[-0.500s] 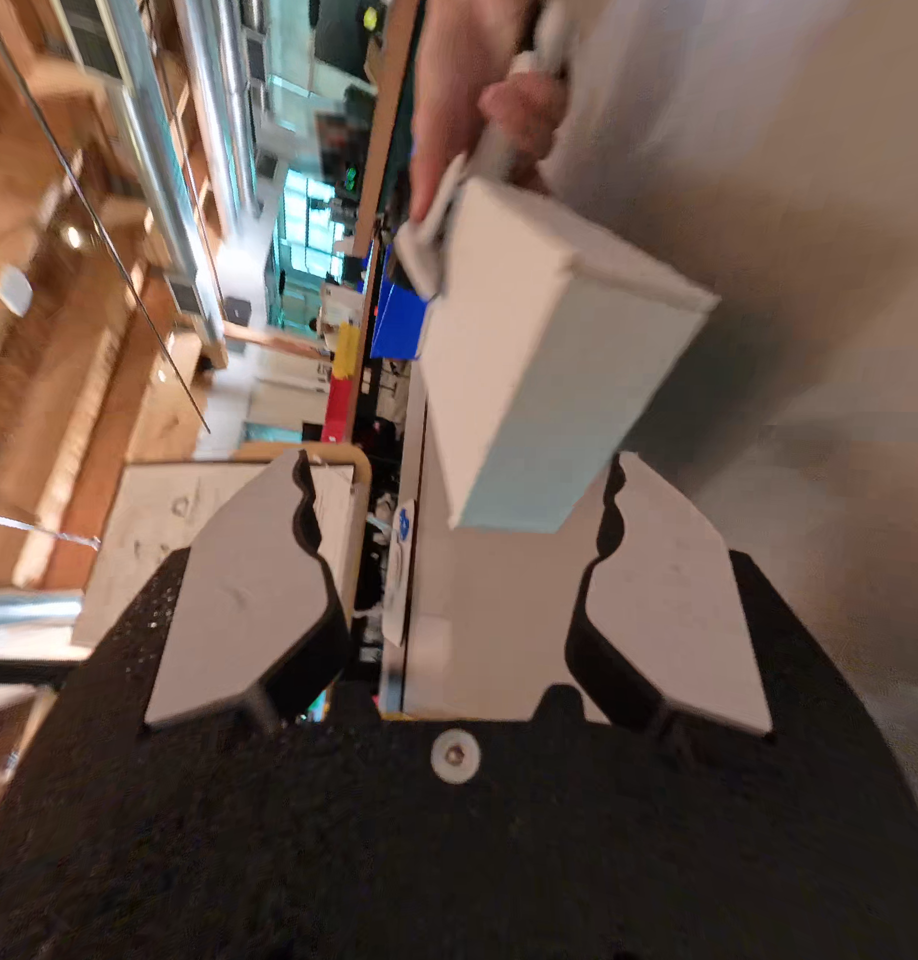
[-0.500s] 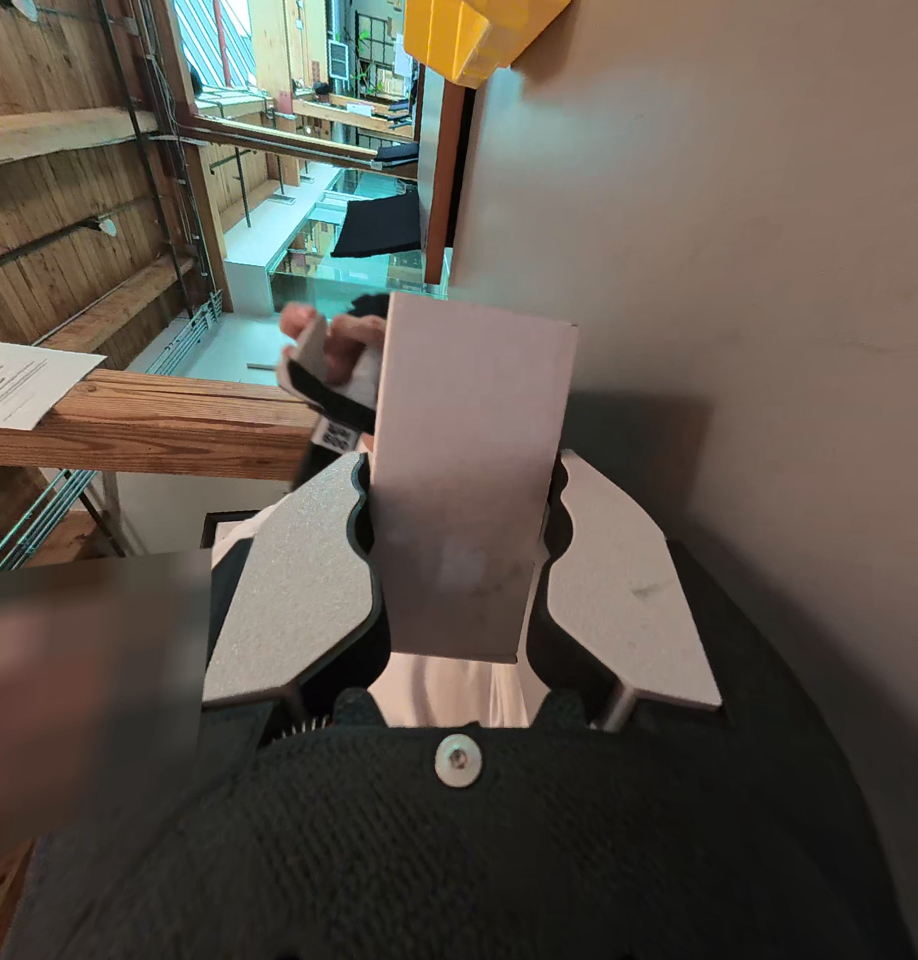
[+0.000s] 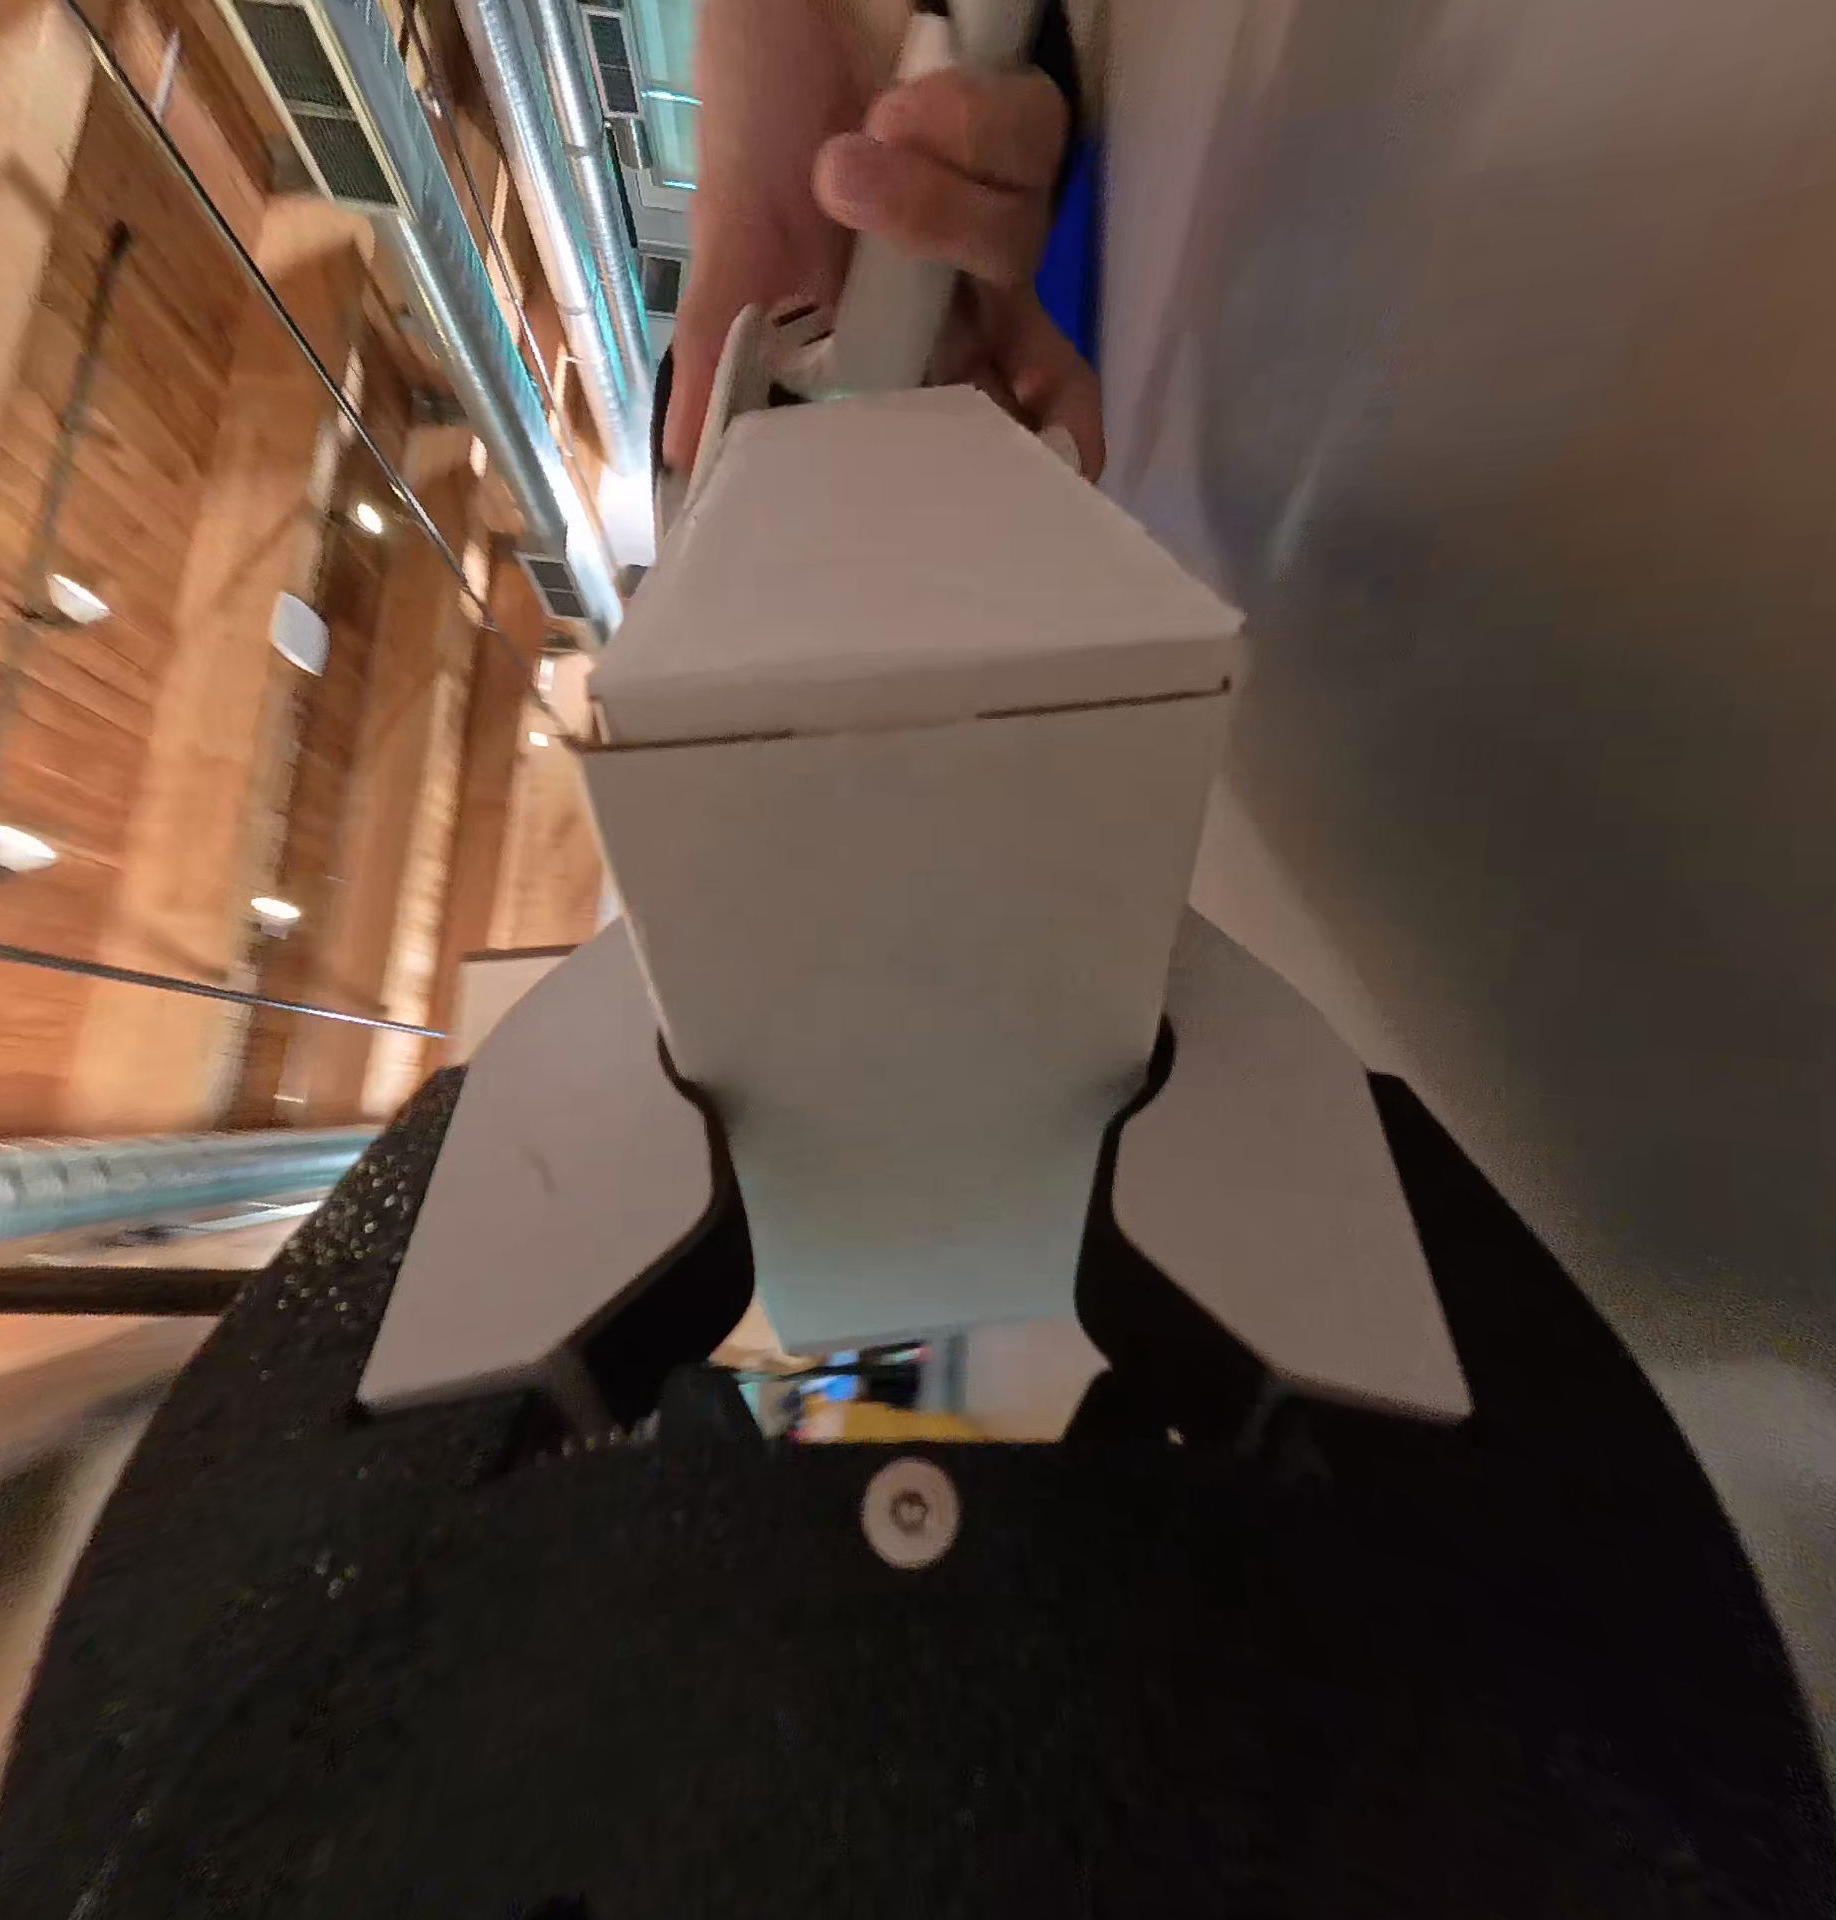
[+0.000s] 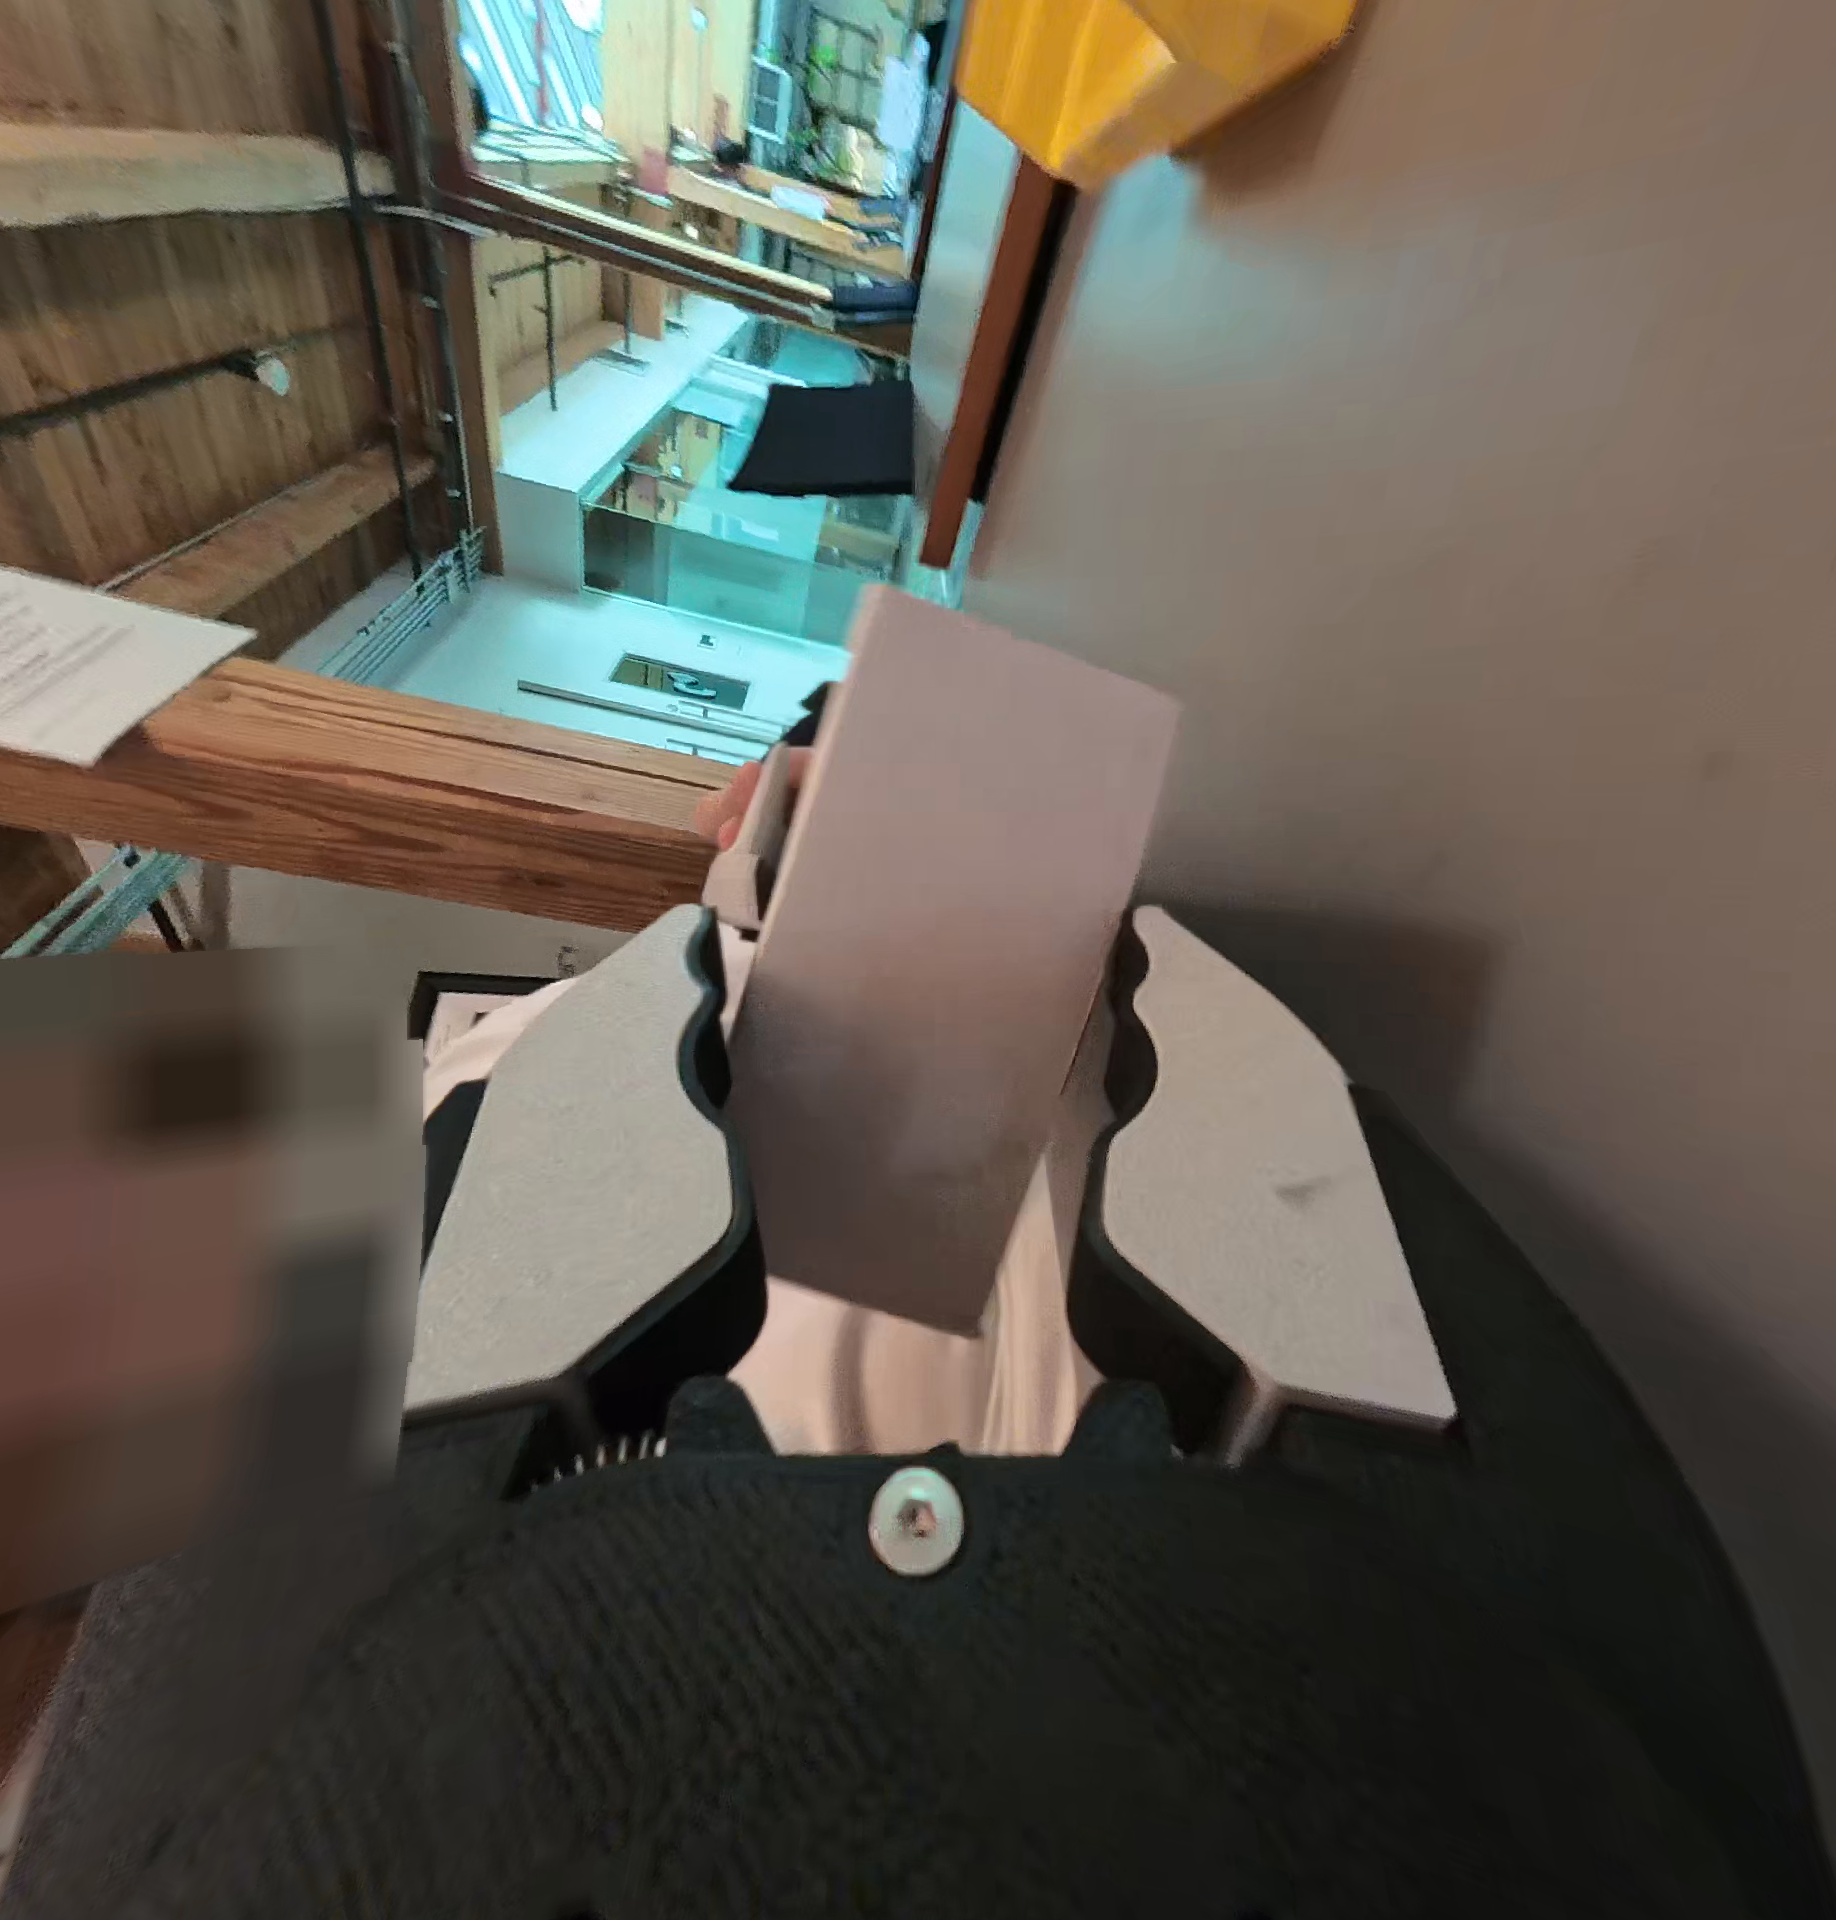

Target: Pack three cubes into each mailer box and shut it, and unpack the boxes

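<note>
A closed white mailer box [image 3: 914, 883] is held off the surface between my two grippers. My left gripper [image 3: 909, 1049] is shut on its near end, with both fingers pressed to its sides. At the far end of the box, the right gripper [image 3: 789, 353] and the hand holding it show. In the right wrist view, my right gripper [image 4: 919, 935] is shut on the other end of the box [image 4: 945, 987], which sits slightly tilted between the jaws. Beyond it, part of the left gripper [image 4: 753, 862] shows. No cubes are in view.
Both views are rolled sideways. The grey table top [image 3: 1568, 727] fills the right side of the left wrist view and shows in the right wrist view [image 4: 1516, 623]. A yellow bin [image 4: 1132, 73] sits at its far end. A wooden beam [image 4: 374, 790] carries a paper sheet [image 4: 52, 675].
My left gripper was open with the box ahead of it; it has moved up to the box and shut on it. In the right gripper the box has tilted a little.
</note>
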`<action>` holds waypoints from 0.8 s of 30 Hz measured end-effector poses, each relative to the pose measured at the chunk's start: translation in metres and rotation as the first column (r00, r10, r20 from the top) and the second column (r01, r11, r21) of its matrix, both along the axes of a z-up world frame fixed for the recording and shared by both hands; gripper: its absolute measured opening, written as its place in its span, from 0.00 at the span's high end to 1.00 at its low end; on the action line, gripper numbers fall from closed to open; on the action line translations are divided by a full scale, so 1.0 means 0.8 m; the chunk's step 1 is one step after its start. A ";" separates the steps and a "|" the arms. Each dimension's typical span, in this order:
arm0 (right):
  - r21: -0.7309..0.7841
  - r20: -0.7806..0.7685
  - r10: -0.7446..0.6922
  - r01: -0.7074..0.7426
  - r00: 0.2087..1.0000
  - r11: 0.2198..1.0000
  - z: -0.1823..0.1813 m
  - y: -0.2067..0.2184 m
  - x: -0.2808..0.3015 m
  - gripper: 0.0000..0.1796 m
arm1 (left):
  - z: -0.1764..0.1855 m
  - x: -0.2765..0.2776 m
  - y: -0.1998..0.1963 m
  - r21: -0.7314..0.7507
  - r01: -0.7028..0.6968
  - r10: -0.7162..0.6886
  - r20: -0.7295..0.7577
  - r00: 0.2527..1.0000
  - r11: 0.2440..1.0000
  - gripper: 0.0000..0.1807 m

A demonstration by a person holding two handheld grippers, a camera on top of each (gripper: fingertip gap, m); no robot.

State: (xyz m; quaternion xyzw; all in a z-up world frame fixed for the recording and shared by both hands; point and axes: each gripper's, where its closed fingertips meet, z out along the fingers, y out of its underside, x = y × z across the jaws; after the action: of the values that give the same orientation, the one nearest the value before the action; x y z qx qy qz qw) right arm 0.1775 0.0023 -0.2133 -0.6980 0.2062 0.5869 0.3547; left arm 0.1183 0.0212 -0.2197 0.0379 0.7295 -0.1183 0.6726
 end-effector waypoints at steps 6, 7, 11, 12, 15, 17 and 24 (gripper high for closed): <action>0.398 0.241 -0.328 0.216 0.913 0.892 0.082 -0.041 0.064 0.55 | 0.039 0.001 0.012 -0.789 -0.059 -0.357 -0.342 0.869 0.612 0.58; 0.439 0.282 -0.396 0.250 0.874 0.863 0.088 -0.047 0.070 0.54 | 0.038 0.001 0.014 -0.845 -0.096 -0.454 -0.375 0.808 0.527 0.58; 0.550 0.551 -0.507 0.168 0.663 0.818 0.072 -0.056 0.049 0.52 | 0.009 0.014 0.028 -0.872 -0.166 -0.595 -0.443 0.671 0.461 0.58; 0.541 0.638 -0.507 0.131 0.579 0.831 0.058 -0.054 0.044 0.49 | -0.005 0.016 0.031 -0.855 -0.182 -0.602 -0.477 0.640 0.485 0.58; 0.499 0.767 -0.481 0.075 0.424 0.863 0.029 -0.047 0.035 0.42 | -0.041 0.021 0.036 -0.796 -0.242 -0.579 -0.578 0.575 0.555 0.58; 0.477 0.786 -0.444 0.034 0.431 0.878 0.018 -0.041 0.024 0.42 | -0.045 0.024 0.039 -0.793 -0.272 -0.586 -0.593 0.552 0.546 0.58; 0.473 0.823 -0.430 -0.031 0.370 0.880 -0.006 -0.007 0.028 0.42 | -0.089 0.026 0.060 -0.653 -0.366 -0.466 -0.743 0.481 0.663 0.59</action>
State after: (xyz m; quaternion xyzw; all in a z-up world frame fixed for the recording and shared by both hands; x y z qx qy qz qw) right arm 0.1997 -0.0037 -0.2181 -0.7795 -0.0655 0.0871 0.6168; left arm 0.1394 0.0690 -0.2912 -0.2826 0.8445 -0.4294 0.1502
